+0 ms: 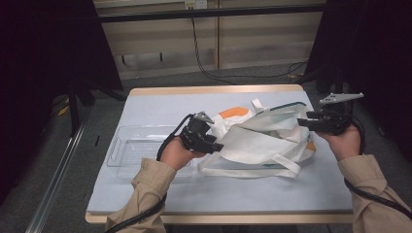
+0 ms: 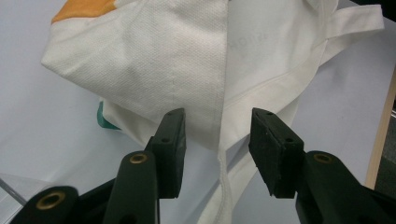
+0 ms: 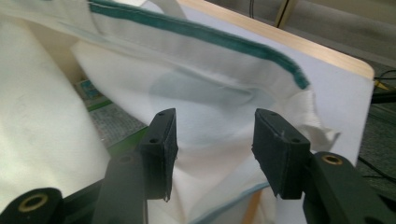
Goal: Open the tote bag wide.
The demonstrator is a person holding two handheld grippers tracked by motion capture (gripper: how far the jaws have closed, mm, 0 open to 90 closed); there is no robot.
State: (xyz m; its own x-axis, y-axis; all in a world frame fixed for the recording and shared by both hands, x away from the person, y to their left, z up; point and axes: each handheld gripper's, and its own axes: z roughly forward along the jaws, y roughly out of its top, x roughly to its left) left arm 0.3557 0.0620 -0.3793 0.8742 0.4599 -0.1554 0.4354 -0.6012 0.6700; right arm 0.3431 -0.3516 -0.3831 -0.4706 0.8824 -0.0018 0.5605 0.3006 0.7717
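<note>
Lying crumpled mid-table, the white tote bag (image 1: 262, 138) sits between the left gripper (image 1: 217, 146) and right gripper (image 1: 303, 122), both with jaws spread, fabric unpinched between them.

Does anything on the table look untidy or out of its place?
Yes. The white bag lies crumpled in the middle of the table, folded over itself, with one strap trailing loose toward the near edge. Nothing looks spilled or torn.
</note>
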